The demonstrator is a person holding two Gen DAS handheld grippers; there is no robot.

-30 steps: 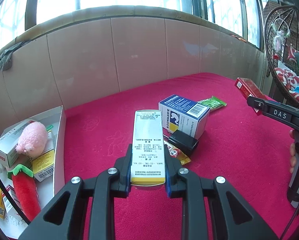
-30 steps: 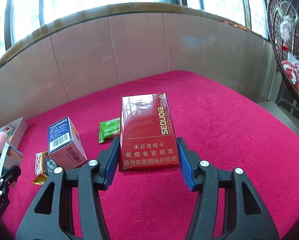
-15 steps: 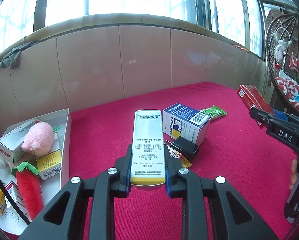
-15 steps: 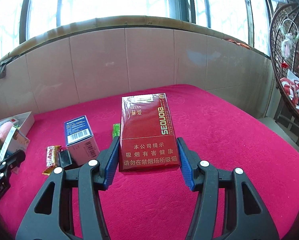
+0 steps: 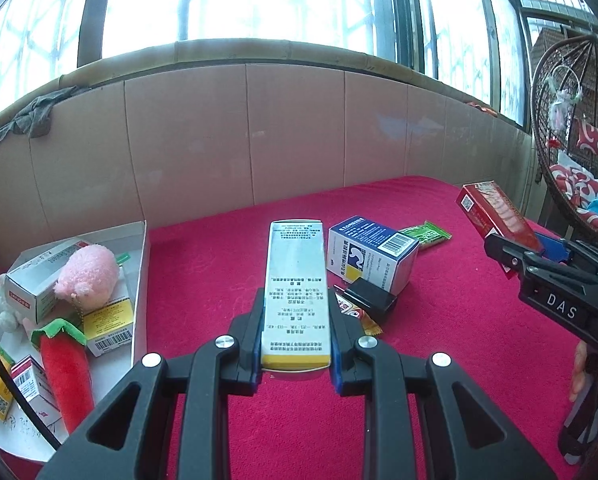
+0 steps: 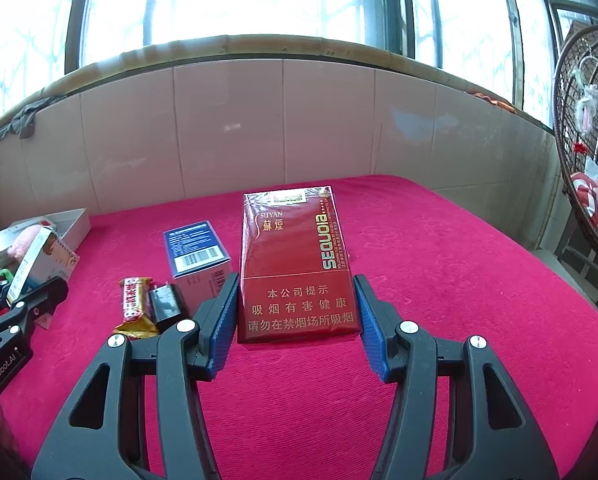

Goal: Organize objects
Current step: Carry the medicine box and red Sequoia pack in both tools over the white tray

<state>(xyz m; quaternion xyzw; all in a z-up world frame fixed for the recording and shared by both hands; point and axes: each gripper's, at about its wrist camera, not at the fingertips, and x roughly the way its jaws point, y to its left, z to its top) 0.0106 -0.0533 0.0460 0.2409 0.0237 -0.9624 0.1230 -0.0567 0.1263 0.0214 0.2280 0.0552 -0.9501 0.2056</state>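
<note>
Each fisheye sits just behind its own fingers, angled slightly down across the red cloth [image 5: 439, 360] toward the tiled wall [image 6: 227, 128] and windows. The left wrist view looks from the left, the right from the right — both share the blue-and-white box [image 5: 373, 254], and each catches the other gripper at its edge.

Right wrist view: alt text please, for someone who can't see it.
The right gripper clamps a flat red cigarette carton above a crimson cloth-covered table. Left of it lie a blue-and-white box, a black charger and a snack bar.

left tongs [image 5: 295, 332] clamp long white box [image 5: 296, 292] over red cloth [image 5: 439, 320].
</note>
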